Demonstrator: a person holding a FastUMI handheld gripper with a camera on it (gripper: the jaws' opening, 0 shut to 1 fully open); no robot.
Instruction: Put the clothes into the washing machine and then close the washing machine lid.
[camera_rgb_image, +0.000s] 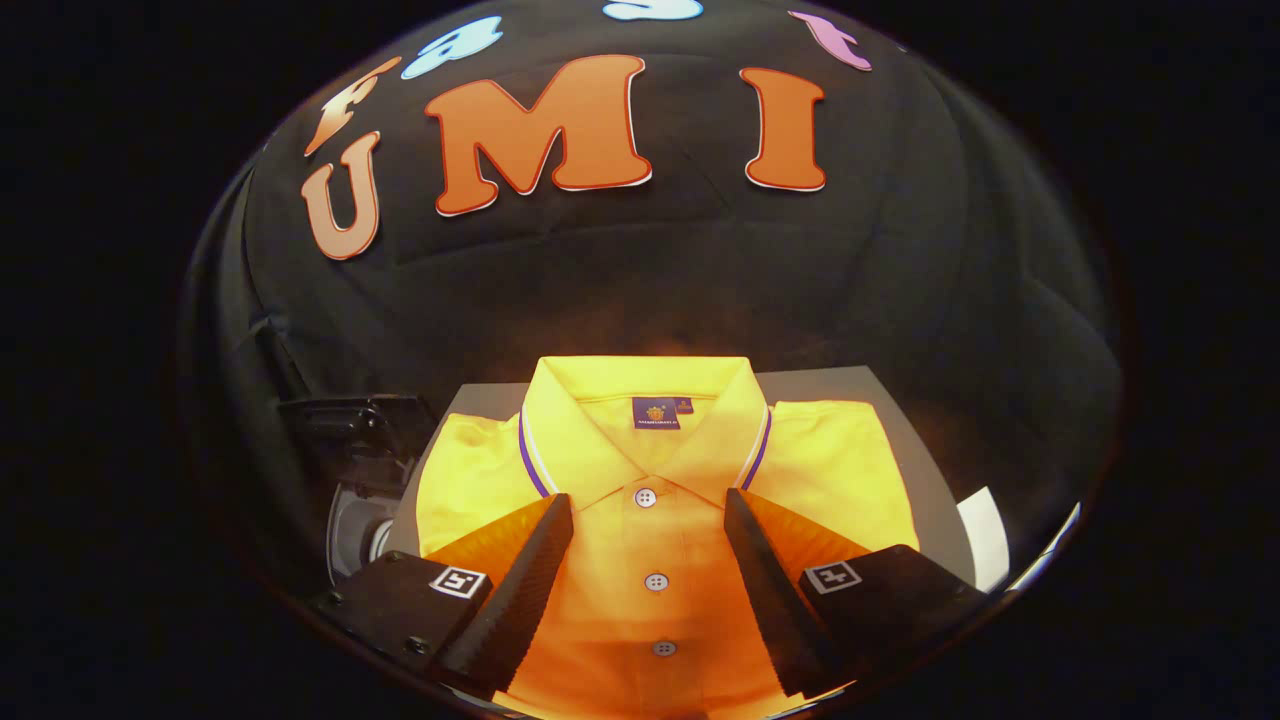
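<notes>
- A folded yellow shirt (660, 500) lies flat on a grey board (905, 420), collar away from the gripper, with purple and white stripes along the collar edge and a small dark tag inside the neck.
- Its button strip runs straight toward the camera; three buttons (656, 581) show along it, all lying in the gap between the fingers.
- The gripper (648, 520) hangs over the front of the shirt with its fingers (530, 580) spread wide, one on each side of the button strip, gripping nothing; whether the tips touch the cloth cannot be told.
- Each finger base carries a small square marker (457, 581).
- To the left of the board, a dark hinged lid (360, 420) stands above a round grey opening, which looks like the washer (352, 535); it sits just beside the shirt's left shoulder.
- A white edge (985, 545) shows past the board's right side.
- Black cloth (850, 280) rises behind the board.
</notes>
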